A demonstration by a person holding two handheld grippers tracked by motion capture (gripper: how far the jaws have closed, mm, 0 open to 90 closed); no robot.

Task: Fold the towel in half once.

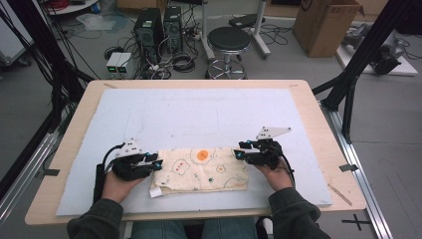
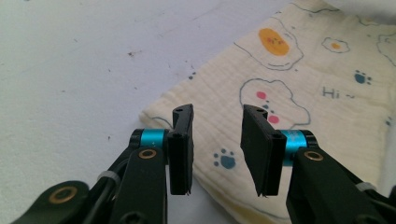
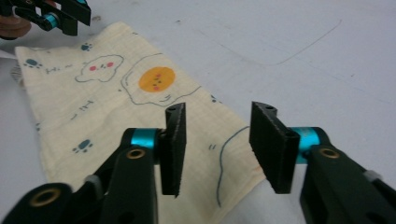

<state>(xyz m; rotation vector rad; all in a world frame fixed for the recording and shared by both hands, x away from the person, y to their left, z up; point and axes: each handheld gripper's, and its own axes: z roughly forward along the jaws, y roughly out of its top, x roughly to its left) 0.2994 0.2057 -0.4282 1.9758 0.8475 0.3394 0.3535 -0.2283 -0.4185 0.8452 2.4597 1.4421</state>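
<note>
A folded cream cloth (image 1: 204,169) printed with fried eggs and paw prints lies flat on the pale blue mat, near the front. My left gripper (image 1: 155,162) hovers at the cloth's left end, open, its pads apart above the cloth (image 2: 299,84) with nothing pinched between them. At the right end my right gripper (image 1: 239,151) is also open, its jaws spread above the cloth (image 3: 116,107) edge and touching none of it. The left gripper (image 3: 60,18) shows far off in the right gripper view.
The pale blue mat (image 1: 199,114) covers most of the wooden table (image 1: 318,114). A small white tag (image 1: 156,192) sticks out at the cloth's front left corner. Beyond the table stand a stool (image 1: 228,42), computer towers (image 1: 158,30) and a cardboard box (image 1: 326,22).
</note>
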